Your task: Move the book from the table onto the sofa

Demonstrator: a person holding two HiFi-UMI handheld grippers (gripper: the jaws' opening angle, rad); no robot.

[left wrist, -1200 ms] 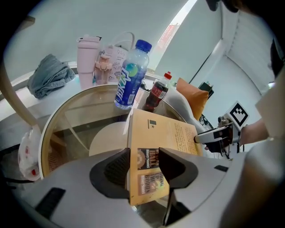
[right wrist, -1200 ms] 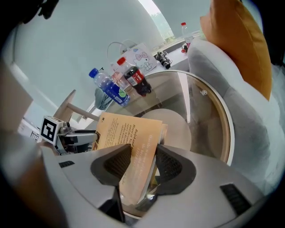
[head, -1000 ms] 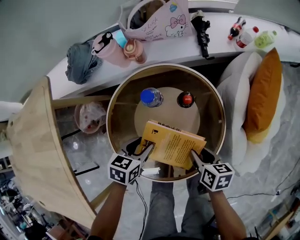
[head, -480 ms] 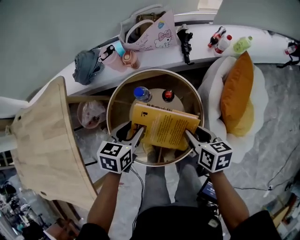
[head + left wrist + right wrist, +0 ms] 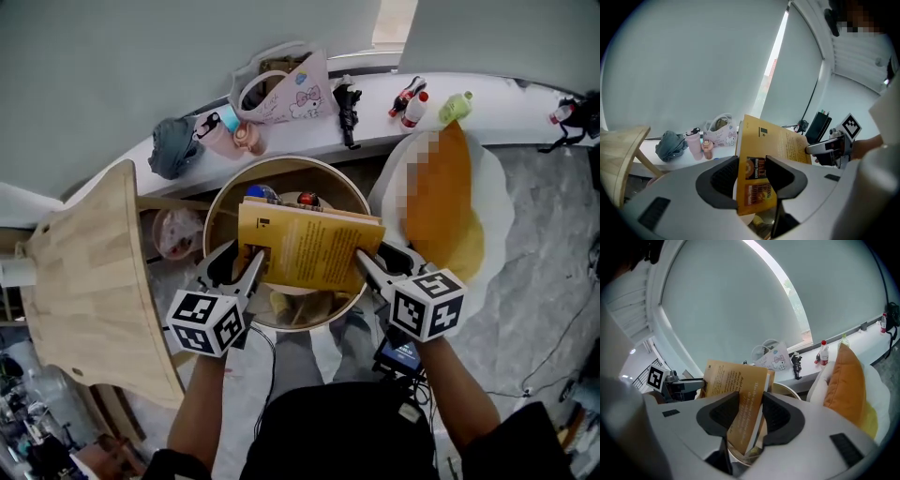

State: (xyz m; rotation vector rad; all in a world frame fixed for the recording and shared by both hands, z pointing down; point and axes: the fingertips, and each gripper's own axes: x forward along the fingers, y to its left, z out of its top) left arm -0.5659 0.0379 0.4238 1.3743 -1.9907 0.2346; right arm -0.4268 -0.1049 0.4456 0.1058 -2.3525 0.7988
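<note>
Fingers (image 5: 719, 180) of the left gripper (image 5: 251, 267) are clamped on the left side of the book (image 5: 309, 246), yellow cover pinched flat between the two pads. On the other side the right gripper (image 5: 364, 264) has its fingers (image 5: 724, 416) either side of the book's right edge. They are closing in on it, pads pressing the cover and pages, so the grip there looks to be firming up.

What is new is the height. A second ago the book sat low at the near edge of the round table (image 5: 286, 160). Now both hands have carried it well up, and it hangs in the air between the two grippers, face up and touching nothing else. It is above the table, and it covers part of the blue-capped bottle (image 5: 261, 192) and the red-capped one (image 5: 307, 199) standing beneath it.

So I would call the pick-up done and the carry just begun. The sofa (image 5: 497, 220), white with an orange cushion (image 5: 448, 211), is off to the person's right, near the table and with nothing in the way that I can see. What remains is a swing to that side and a gentle lowering onto the seat. With two separate grips, the hands will need to travel together or the book could twist and slip.
</note>
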